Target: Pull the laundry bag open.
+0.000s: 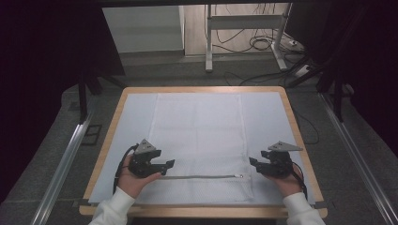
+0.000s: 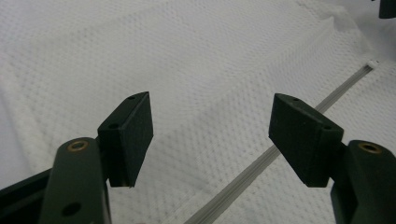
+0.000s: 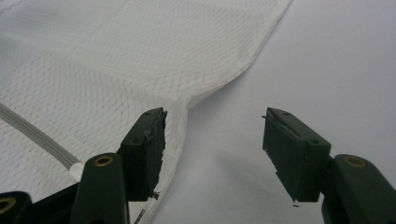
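A mesh bag [image 1: 199, 140] lies flat at the centre of the table [image 1: 112, 123], on a sheet [image 1: 133, 117] that covers the tabletop. Its zipper [image 1: 202, 177] runs from 9 to 3 o'clock along the near edge, the pull [image 1: 240, 176] at the 3 o'clock end. My left gripper [image 1: 165, 168] sits at the zipper's 9 o'clock end, my right gripper [image 1: 254, 165] just past the bag's 3 o'clock edge. A desk frame [image 1: 244, 35] stands on the floor [image 1: 155, 70] at 12 o'clock, beyond the table.

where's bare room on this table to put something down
Two bare strips of the pale mat flank the mesh bag: one toward the table's left rim, one toward the right rim. It is crowded at the near edge, where both grippers flank the zipper.
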Demonstrator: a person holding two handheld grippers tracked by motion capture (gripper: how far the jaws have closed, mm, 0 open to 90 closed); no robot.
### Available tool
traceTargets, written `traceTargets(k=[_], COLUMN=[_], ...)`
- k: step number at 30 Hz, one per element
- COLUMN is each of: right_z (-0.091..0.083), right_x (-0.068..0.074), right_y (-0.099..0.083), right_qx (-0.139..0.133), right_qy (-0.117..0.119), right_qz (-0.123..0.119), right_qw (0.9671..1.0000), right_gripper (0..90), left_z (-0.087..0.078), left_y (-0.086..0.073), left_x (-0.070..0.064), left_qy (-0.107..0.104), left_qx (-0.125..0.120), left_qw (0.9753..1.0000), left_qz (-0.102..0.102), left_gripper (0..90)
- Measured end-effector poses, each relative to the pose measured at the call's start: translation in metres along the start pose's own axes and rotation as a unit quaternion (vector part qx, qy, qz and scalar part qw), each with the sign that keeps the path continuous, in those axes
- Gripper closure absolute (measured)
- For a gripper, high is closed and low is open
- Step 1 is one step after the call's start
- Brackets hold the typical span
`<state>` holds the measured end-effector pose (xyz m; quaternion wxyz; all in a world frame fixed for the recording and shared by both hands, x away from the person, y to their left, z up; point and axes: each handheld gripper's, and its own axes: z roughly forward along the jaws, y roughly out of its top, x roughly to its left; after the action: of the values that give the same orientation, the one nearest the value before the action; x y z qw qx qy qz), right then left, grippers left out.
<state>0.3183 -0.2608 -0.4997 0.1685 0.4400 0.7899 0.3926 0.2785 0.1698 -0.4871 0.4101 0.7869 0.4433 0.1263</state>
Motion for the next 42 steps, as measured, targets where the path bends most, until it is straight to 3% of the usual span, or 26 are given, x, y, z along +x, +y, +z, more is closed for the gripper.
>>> traceTargets(k=[10,20,30,42], right_z=[-0.003,0.000,0.002,0.002], right_x=[-0.003,-0.004,-0.005,-0.006], right_y=[-0.004,-0.002,-0.003,-0.003], right_qx=[0.001,0.001,0.005,0.007], right_qy=[-0.005,-0.013,-0.016,-0.021], right_qz=[0.004,0.002,0.000,-0.005], right_qw=[1.0000,0.9999,0.9999,0.9997], right_gripper=[38.2,38.2,38.2,38.2], left_z=[0.012,0.026,0.044,0.056], left_y=[0.010,0.016,0.022,0.026], left_x=[-0.015,-0.039,-0.059,-0.071], left_qy=[-0.019,-0.041,-0.080,-0.084], left_qx=[0.006,0.017,0.027,0.046], left_qw=[0.9998,0.9987,0.9961,0.9949], left_qz=[0.007,0.025,0.023,0.032], left_gripper=[31.9,32.1,32.4,32.4])
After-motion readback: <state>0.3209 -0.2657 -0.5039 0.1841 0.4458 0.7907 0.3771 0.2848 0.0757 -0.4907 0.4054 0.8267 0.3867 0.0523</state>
